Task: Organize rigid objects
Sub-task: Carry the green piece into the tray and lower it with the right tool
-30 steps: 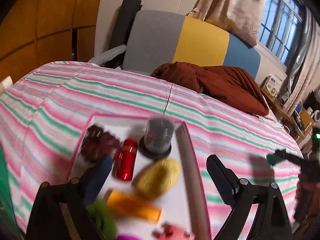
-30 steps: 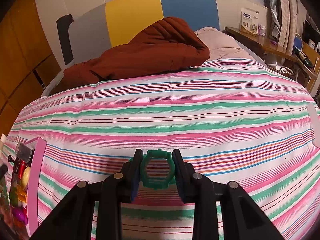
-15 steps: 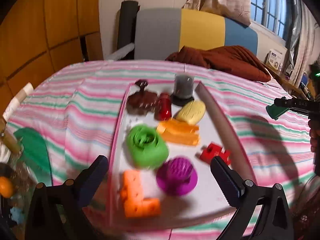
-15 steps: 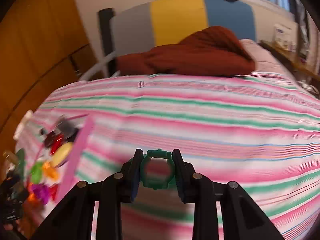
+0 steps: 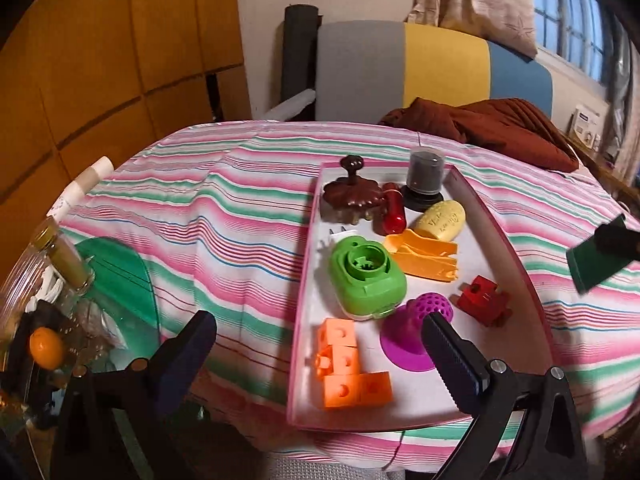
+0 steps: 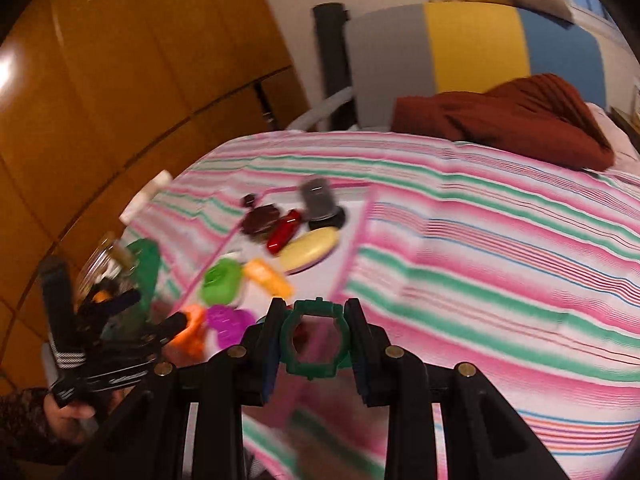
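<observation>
1. Moved since the earlier frame: right gripper (image 6: 316,334), fingers clamped on a green ring piece (image 6: 315,336), has swung from open bedspread toward the pink-rimmed tray (image 5: 516,268).
2. Left gripper (image 5: 320,344): fingers have just been opening, now wide apart, nothing between them.
3. Stowed in tray: orange blocks (image 5: 350,368), green case (image 5: 366,278), purple piece (image 5: 416,332), red block (image 5: 484,300), yellow oval (image 5: 442,220).
4. Outstanding, by judgement: ring piece not yet set down.

blur: tray (image 6: 362,216) toys smeared | hidden: purple toy (image 5: 416,330) partly behind left gripper's fingers (image 5: 452,354)
</observation>
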Action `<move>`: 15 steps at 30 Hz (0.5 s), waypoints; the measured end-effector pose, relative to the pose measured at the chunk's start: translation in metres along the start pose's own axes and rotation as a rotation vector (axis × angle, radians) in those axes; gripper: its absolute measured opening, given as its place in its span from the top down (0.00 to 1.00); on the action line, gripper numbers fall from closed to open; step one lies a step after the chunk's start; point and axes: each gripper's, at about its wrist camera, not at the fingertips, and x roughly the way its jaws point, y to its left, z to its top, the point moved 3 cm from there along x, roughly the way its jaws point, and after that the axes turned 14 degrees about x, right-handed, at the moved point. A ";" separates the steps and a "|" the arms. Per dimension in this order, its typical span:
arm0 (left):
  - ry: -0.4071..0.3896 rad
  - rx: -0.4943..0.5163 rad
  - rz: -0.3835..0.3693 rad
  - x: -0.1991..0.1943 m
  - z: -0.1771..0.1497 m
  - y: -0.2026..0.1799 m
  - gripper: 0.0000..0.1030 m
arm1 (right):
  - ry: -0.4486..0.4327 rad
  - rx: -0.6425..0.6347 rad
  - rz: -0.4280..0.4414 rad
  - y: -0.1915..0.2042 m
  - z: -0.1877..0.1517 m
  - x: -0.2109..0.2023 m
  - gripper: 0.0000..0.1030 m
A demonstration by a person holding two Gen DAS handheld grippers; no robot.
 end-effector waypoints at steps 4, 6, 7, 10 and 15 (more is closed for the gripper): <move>-0.013 -0.019 0.012 -0.005 -0.002 0.008 0.00 | 0.019 -0.038 -0.004 0.019 -0.009 0.005 0.72; -0.015 -0.029 0.027 -0.007 -0.004 0.012 0.00 | 0.032 -0.053 -0.016 0.027 -0.014 0.009 0.72; -0.010 -0.035 0.036 -0.007 -0.005 0.015 0.00 | 0.041 -0.058 -0.020 0.029 -0.016 0.012 0.72; 0.002 -0.053 0.044 -0.007 -0.009 0.021 0.00 | 0.076 -0.074 -0.040 0.036 -0.024 0.022 0.72; 0.016 -0.080 0.052 -0.009 -0.016 0.030 0.00 | 0.117 -0.154 -0.123 0.049 -0.035 0.038 0.72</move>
